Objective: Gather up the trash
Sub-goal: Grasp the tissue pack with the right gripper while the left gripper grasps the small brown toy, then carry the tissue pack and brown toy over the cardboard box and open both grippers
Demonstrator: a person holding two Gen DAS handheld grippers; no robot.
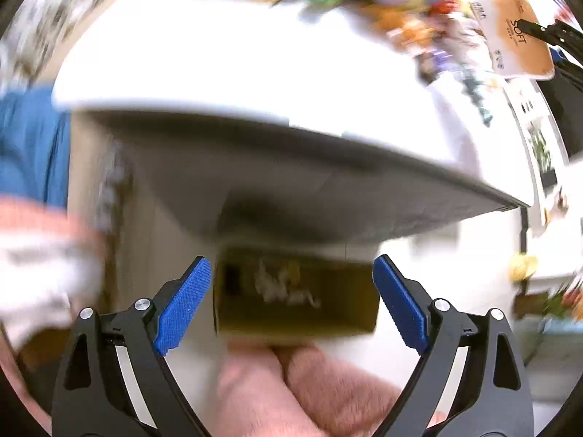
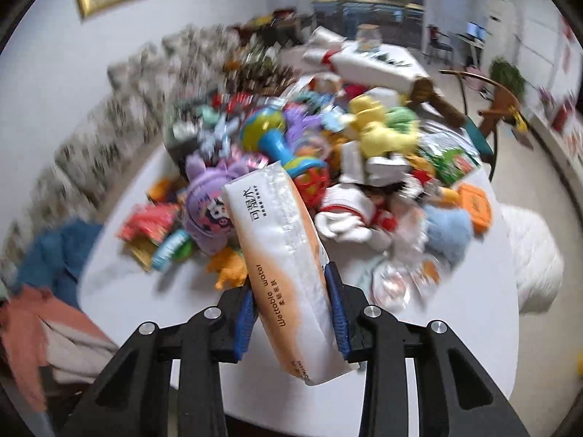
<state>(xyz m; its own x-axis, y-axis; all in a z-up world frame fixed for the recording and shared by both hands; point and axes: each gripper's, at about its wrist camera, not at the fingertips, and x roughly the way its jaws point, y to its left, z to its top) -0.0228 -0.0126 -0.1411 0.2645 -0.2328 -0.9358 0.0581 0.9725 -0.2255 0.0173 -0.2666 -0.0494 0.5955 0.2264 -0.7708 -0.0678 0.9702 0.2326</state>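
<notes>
1. One white surface (image 2: 120, 291) fills the room's middle, and it's a big one, rounded at the edge, with its pale rim sweeping across the left wrist view too.
2. On it, one heap of toys (image 2: 291, 153), blurred and tangled; too many pieces to count, but I can pick out one purple plush (image 2: 207, 204), one yellow plush (image 2: 379, 127) and one blue-and-green rattle (image 2: 273, 134).
3. One cardboard box (image 1: 295, 291) sits on the floor under the surface's edge, open at the top, with something pale and crumpled inside; too blurred to say what.
4. One tissue pack (image 2: 288, 266), white and orange, printed "Wettable water", and it's up off the surface, tilted, its far end leaning toward the toy heap. In the left wrist view the same pack shows at the upper right, over the surface's far side.
5. Right hand-held gripper (image 2: 291, 313): two blue pads, one on each side of the pack's lower half, both pressed into the wrapper. Clamped on it, narrow gap, pack gripped firmly.
6. Left hand-held gripper (image 1: 291, 302): two blue pads spread wide, nothing between them, pointing down at the box.
7. One bare hand (image 1: 309, 393) shows low between the left gripper's arms, near the box's front edge.
</notes>
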